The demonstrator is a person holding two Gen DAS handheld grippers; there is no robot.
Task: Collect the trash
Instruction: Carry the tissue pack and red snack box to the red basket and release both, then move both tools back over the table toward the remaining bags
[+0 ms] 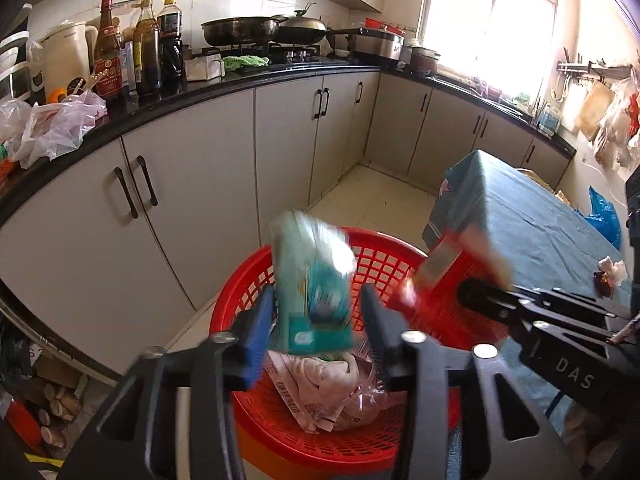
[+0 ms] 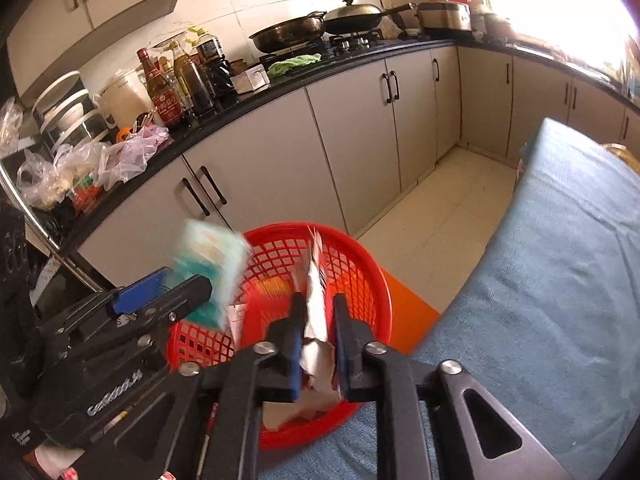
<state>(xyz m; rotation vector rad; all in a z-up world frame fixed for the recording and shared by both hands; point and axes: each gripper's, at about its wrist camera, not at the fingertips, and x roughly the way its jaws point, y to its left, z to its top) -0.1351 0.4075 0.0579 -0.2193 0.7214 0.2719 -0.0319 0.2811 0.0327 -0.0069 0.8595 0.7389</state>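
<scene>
Left gripper (image 1: 316,320): jaws apart, blurred teal packet (image 1: 312,284) between them, grip unclear.
Right gripper (image 2: 316,344): closed on a wrapper (image 2: 316,320).
Both: over the red basket (image 1: 360,444), which holds trash.

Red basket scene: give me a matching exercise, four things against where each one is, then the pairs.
Things:
1. teal packet
2. red wrapper
3. red basket
4. green cloth

Places:
A. on the black countertop by the stove
B. between the right gripper's fingers
C. beside the blue-covered table, below both grippers
D. between the left gripper's open fingers, above the basket

Pairs: 1-D, 2-B, 3-C, 4-A
</scene>
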